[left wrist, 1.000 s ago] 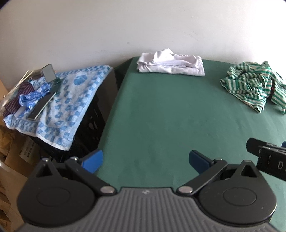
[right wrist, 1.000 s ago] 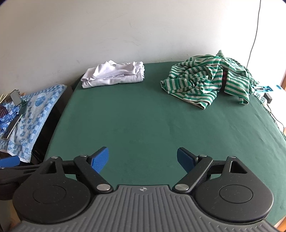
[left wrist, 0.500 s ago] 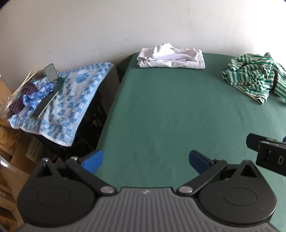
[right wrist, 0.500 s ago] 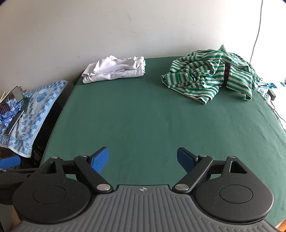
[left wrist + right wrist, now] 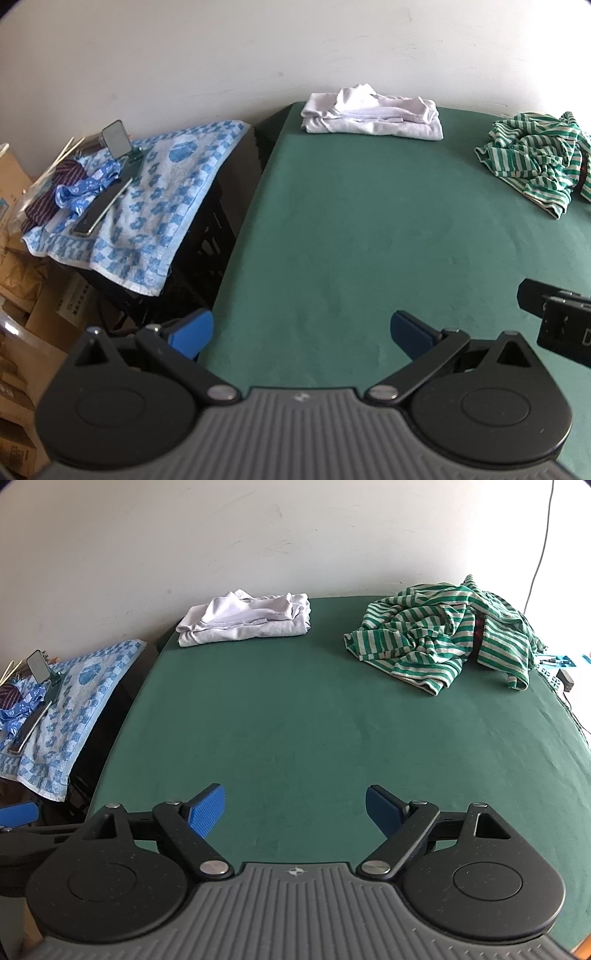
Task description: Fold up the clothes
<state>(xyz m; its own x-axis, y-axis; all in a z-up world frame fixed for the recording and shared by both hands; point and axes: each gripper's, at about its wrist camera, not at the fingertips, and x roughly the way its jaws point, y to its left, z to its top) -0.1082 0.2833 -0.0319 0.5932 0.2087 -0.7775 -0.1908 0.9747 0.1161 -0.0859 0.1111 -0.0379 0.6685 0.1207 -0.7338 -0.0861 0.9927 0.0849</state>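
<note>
A crumpled green-and-white striped shirt point(image 5: 447, 642) lies at the far right of the green table point(image 5: 295, 720); it also shows in the left wrist view point(image 5: 535, 158). A folded white garment point(image 5: 245, 618) lies at the table's far edge, also in the left wrist view point(image 5: 373, 114). My left gripper point(image 5: 301, 330) is open and empty over the table's near left edge. My right gripper point(image 5: 295, 808) is open and empty above the near middle, far from both garments.
A black crate left of the table is draped with a blue-and-white towel point(image 5: 155, 192) carrying a phone point(image 5: 99, 212), a small mirror and blue cloth. Cardboard boxes point(image 5: 22, 295) stand at far left. A white wall runs behind. A cable and small items point(image 5: 557, 668) lie at far right.
Both grippers have drawn back and risen a little, so the garments look farther away. Jaws stay open and nothing on the table has moved.
</note>
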